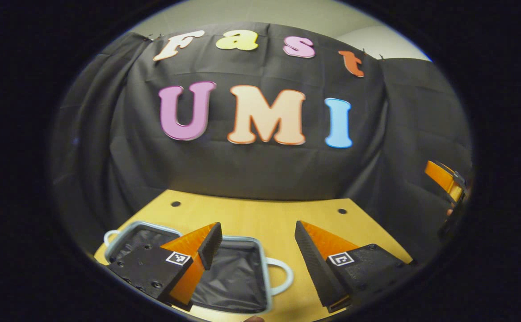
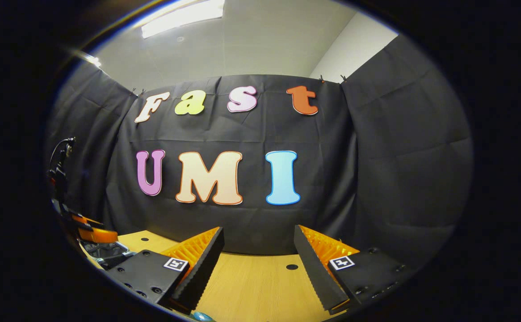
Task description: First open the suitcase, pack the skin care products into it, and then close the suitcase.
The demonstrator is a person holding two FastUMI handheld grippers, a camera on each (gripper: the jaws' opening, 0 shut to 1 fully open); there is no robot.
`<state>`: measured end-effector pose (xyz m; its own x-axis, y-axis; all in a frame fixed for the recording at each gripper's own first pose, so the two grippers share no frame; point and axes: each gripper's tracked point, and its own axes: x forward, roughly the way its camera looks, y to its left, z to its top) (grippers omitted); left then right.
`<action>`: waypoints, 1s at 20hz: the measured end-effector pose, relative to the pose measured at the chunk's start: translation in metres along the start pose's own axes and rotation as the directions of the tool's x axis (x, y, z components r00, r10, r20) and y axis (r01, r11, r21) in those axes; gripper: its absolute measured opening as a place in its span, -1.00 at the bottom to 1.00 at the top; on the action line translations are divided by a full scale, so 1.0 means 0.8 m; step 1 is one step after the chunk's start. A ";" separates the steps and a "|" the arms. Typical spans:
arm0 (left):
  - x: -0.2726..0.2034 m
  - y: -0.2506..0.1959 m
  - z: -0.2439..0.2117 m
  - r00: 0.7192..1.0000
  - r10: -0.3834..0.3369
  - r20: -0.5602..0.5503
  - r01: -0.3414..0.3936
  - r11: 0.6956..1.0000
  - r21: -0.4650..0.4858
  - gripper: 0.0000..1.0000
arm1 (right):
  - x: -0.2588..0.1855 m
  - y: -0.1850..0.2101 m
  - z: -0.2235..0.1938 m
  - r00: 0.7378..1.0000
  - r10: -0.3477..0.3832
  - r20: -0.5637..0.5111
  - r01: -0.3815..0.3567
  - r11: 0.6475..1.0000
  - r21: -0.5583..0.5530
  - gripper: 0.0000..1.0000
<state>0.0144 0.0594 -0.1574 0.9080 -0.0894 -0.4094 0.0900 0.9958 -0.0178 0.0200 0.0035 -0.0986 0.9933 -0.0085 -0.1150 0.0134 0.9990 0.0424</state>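
The suitcase lies open flat on the wooden table, its pale blue-grey rim framing two halves lined in black. A looped handle sticks out on its right side. Both halves look empty where I can see them. My left gripper hangs open just above the suitcase, one finger over the seam between the halves. My right gripper is open over bare table with nothing between its fingers. Seen in the left gripper view, the right gripper is at the far right edge.
The right gripper view has the left gripper and a corner of the suitcase low at the left. A small teal object peeks in at the bottom edge. Black cloth walls close the table's back and sides.
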 end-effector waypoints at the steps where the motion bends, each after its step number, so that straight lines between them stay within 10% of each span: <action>1: 0.001 -0.022 -0.017 0.999 -0.023 -0.028 0.024 1.000 0.009 0.92 | -0.004 -0.007 -0.002 1.000 0.001 -0.001 -0.001 1.000 -0.001 0.96; 7: 0.012 -0.134 -0.128 0.961 -0.175 -0.215 0.169 0.984 -0.046 0.92 | -0.017 -0.031 -0.018 1.000 -0.003 -0.023 0.003 1.000 0.008 0.96; 16: 0.030 -0.155 -0.263 0.902 -0.190 -0.388 0.146 0.979 -0.139 0.91 | -0.021 -0.007 -0.068 0.994 0.057 -0.096 -0.062 0.997 -0.043 0.96; 20: 0.043 -0.171 -0.292 0.879 -0.215 -0.425 0.159 0.974 -0.163 0.38 | -0.032 0.019 -0.091 0.983 0.119 -0.138 -0.124 0.992 -0.028 0.97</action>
<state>-0.0624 -0.0750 -0.3825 0.6050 -0.2839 -0.7439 0.1652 0.9587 -0.2315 -0.0137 0.0224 -0.1670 0.9625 0.1162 -0.2450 -0.1128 0.9932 0.0280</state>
